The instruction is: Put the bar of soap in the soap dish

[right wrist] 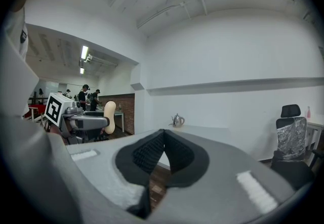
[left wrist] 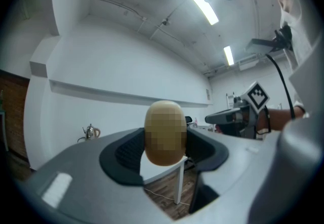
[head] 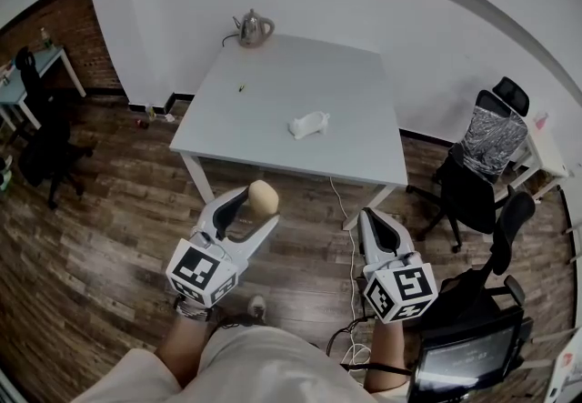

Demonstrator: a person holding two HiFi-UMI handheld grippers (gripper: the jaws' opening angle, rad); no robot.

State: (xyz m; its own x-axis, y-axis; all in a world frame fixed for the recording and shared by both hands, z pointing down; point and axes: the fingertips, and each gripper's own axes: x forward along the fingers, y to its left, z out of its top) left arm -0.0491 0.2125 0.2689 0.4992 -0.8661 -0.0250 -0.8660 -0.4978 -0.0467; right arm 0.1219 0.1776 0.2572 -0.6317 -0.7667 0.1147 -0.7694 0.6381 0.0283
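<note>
A tan oval bar of soap (head: 265,196) sits upright between the jaws of my left gripper (head: 258,208), which is shut on it over the wooden floor, short of the table's near edge. In the left gripper view the soap (left wrist: 164,134) fills the gap between the dark pads (left wrist: 126,154). A white soap dish (head: 309,125) lies on the white table (head: 273,83), right of its middle. My right gripper (head: 371,214) hangs beside the left one, shut with nothing in it; its pads (right wrist: 147,154) meet at the tips. The right gripper view also catches the soap (right wrist: 110,117).
A metal kettle (head: 253,28) stands at the table's far edge, and a small green item (head: 241,87) lies left of centre. Black office chairs (head: 477,165) stand to the right, another chair (head: 41,151) and a desk to the left. Cables (head: 350,233) run across the floor.
</note>
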